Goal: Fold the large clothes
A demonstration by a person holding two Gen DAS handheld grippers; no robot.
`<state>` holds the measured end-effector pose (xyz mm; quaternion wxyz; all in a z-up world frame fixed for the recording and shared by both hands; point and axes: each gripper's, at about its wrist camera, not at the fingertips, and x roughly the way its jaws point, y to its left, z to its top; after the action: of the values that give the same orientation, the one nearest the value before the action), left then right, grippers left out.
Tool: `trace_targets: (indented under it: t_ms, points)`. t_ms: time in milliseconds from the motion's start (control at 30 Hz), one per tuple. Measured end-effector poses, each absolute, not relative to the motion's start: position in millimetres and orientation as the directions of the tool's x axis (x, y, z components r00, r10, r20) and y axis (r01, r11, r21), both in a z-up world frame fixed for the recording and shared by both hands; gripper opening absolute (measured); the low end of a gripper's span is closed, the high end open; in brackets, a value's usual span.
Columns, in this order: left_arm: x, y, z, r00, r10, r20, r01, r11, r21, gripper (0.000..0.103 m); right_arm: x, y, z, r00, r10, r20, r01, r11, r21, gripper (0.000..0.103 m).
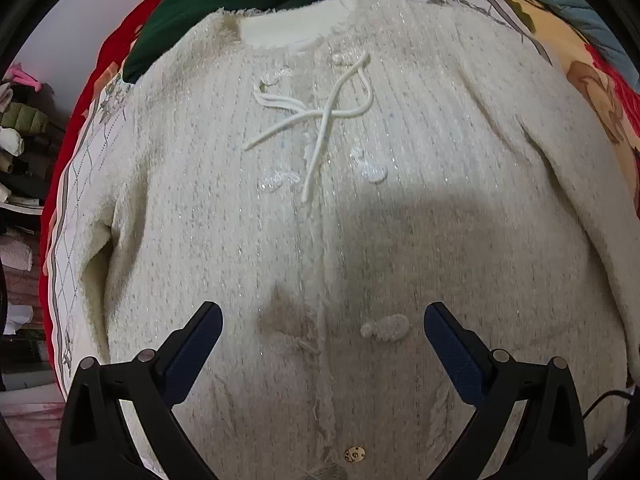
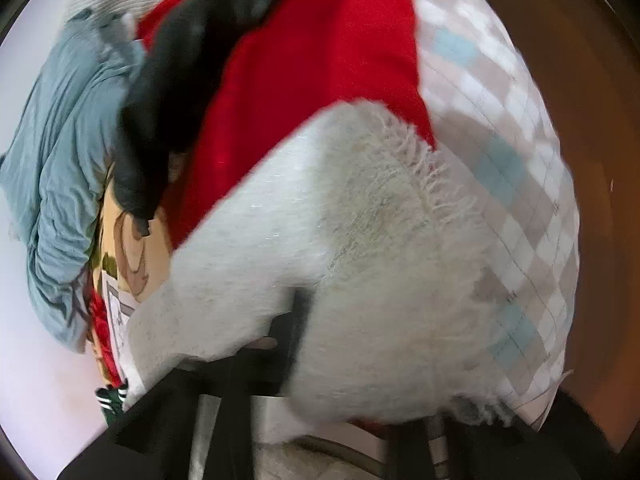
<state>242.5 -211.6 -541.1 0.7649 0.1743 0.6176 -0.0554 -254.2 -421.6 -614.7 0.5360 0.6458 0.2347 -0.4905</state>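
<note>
Lying flat, front up, on the bed's quilt (image 1: 70,216), the cream cardigan (image 1: 320,208) is overhung by wide left tongs (image 1: 322,320); the sleeve (image 2: 360,260) appears clamped in the right tongs (image 2: 298,324) and should be carried across evenly.

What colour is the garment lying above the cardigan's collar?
Dark green garment with white stripes, best seen in the left wrist view.

One cream cardigan (image 1: 320,208), laid flat, two sleeves showing. One tie cord (image 1: 320,120) at chest. One brass snap (image 1: 353,455) near hem. One green garment (image 1: 224,4) with white stripes. One red blanket (image 2: 320,60). One blue-grey garment (image 2: 60,140). One black garment (image 2: 180,80). One checked quilt (image 2: 500,160). Two grippers: left gripper (image 1: 322,322), right gripper (image 2: 304,360).
</note>
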Motion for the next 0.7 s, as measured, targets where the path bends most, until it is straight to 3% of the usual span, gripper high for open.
trace_targets:
  t_ms: [167,367,533,700]
  points:
    - [248,-205,-530,0.248,0.120,-0.961,0.279,0.941,0.190,0.103,-227,-428,-550,0.371,-0.317,-0.873,0.891,-0.144,0.430,0.009]
    - [260,-174,-511,0.272,0.119,-0.955,0.205,0.962,0.179,0.103,-152,-423,-453,0.471,-0.371,-0.800,0.880,0.142,0.453,0.008]
    - [273,-123,-501,0.275,0.153,-0.949,0.080,0.980,0.181,0.103,-36,-376,-402,0.571,-0.294,-0.766,0.794,0.433,0.426,0.008]
    - [280,-49,-500,0.262,0.203,-0.943,-0.065,0.979,0.193,0.103,81,-281,-405,0.595,-0.140,-0.792,0.632,0.689,0.353,0.008]
